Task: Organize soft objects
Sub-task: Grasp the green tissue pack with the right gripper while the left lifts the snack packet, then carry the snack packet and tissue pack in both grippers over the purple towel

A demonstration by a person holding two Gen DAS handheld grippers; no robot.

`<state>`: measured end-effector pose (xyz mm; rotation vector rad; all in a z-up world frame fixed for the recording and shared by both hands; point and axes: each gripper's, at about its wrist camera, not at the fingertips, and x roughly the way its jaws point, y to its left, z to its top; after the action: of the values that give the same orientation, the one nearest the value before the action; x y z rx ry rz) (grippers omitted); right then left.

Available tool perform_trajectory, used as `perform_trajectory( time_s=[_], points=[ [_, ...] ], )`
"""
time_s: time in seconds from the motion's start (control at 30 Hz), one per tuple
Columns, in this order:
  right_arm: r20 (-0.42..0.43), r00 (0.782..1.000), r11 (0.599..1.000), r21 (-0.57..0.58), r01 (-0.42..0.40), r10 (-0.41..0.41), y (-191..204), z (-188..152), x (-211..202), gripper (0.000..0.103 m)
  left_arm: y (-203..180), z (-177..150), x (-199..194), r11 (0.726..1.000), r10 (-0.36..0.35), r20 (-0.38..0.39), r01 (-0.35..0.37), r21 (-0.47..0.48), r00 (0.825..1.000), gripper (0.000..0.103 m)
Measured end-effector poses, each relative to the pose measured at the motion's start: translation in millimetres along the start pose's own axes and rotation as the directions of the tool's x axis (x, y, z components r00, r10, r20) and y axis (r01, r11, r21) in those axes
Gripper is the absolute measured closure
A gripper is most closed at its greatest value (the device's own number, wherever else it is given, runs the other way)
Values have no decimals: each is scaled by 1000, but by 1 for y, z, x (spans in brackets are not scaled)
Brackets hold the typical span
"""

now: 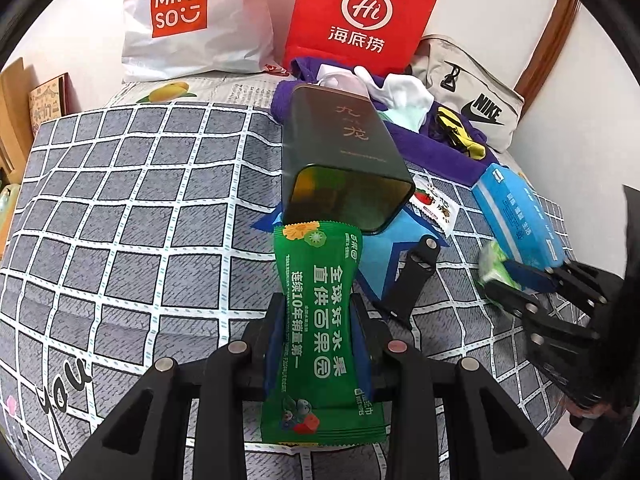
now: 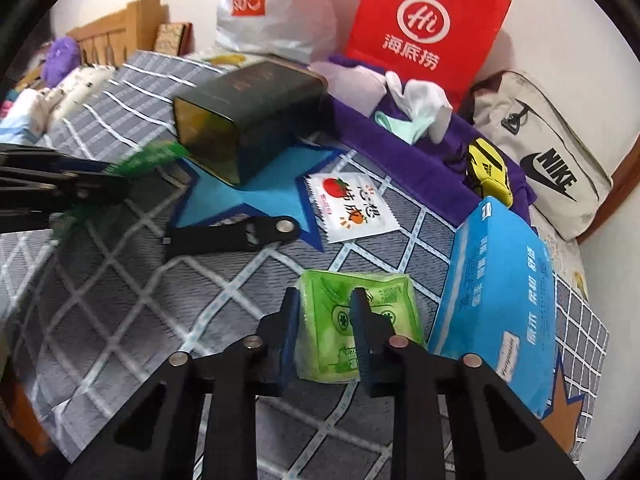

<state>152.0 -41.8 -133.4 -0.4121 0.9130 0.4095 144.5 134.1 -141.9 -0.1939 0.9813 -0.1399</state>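
My left gripper is shut on a dark green wet-wipes packet, whose top end reaches the open mouth of a dark green tin box lying on its side. From the right wrist view the left gripper and the blurred packet sit just left of the tin. My right gripper is shut on a light green tissue pack lying on the bed. In the left wrist view the right gripper and that pack are at the right.
A blue tissue pack, a white tomato sachet, a loose black gripper part and a blue star mat lie on the checked bedspread. Behind are a purple towel with white cloth, yellow item, Nike bag, red bag, Miniso bag.
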Motion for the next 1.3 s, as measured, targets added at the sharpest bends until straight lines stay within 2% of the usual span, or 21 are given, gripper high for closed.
perform_trajectory(
  time_s=[0.07, 0.2, 0.37, 0.8, 1.3],
  points=[
    [19, 998, 997, 32, -65, 64, -3, -3, -11, 80, -2, 0, 0, 1000, 1, 0, -1, 2, 1000, 74],
    [75, 991, 992, 64, -111, 106, -6, -4, -34, 82, -8, 1, -3, 1000, -5, 12, 5, 8, 1000, 74],
    [132, 987, 990, 91, -104, 91, -19, 2, -55, 82, -19, 5, -14, 999, -17, 35, 16, 30, 999, 74],
    [167, 984, 981, 171, -93, 64, -51, 16, -78, 82, -32, 24, -51, 998, -49, 87, 45, 41, 995, 76],
    [186, 982, 963, 259, -72, 24, -99, 40, -77, 82, -50, 69, -53, 997, -35, 100, 28, 68, 994, 76]
  ],
)
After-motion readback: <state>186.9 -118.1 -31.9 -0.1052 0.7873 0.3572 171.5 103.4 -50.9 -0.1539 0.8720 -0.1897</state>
